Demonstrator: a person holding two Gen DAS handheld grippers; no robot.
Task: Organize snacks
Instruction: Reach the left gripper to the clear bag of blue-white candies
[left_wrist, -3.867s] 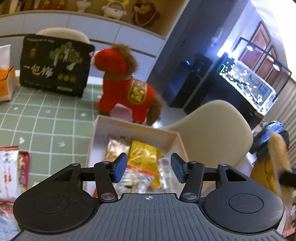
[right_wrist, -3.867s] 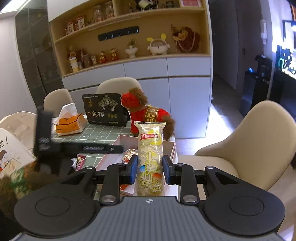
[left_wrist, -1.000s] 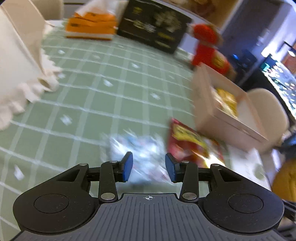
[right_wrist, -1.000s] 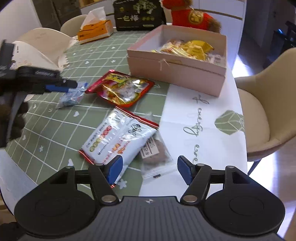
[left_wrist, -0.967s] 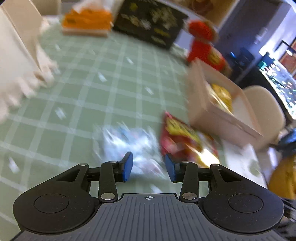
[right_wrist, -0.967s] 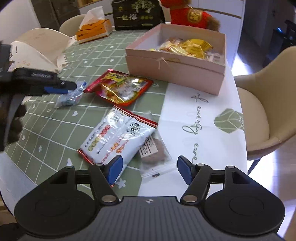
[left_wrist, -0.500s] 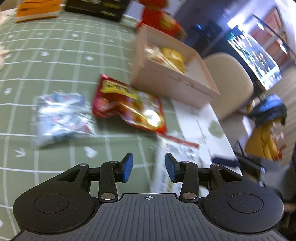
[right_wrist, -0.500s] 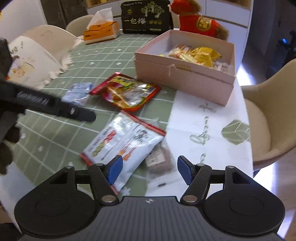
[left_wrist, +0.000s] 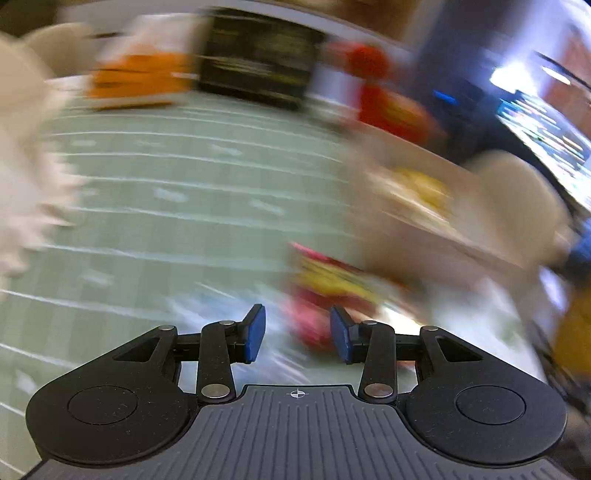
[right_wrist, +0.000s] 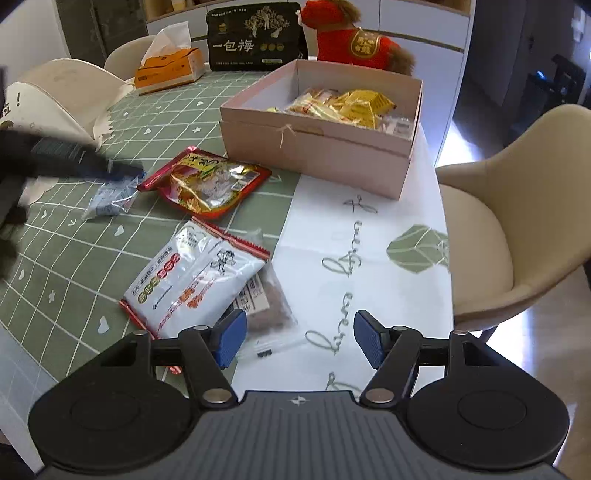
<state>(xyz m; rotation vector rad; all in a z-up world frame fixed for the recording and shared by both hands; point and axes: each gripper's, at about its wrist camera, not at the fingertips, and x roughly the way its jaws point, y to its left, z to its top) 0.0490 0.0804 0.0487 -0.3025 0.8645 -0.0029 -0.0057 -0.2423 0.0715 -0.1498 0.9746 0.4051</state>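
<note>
My right tongs (right_wrist: 299, 339) wide, empty, above white packet (right_wrist: 192, 280) at near table edge. My left tongs (left_wrist: 297, 338) narrower, empty, over blurred red packet (left_wrist: 325, 288). Pink box (right_wrist: 314, 144) far right, snacks inside.

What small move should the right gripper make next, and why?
Probably lower the open, empty right gripper onto the white red-edged snack packet just ahead of it; that packet lies loose on the green checked tablecloth, outside the pink cardboard box.
</note>
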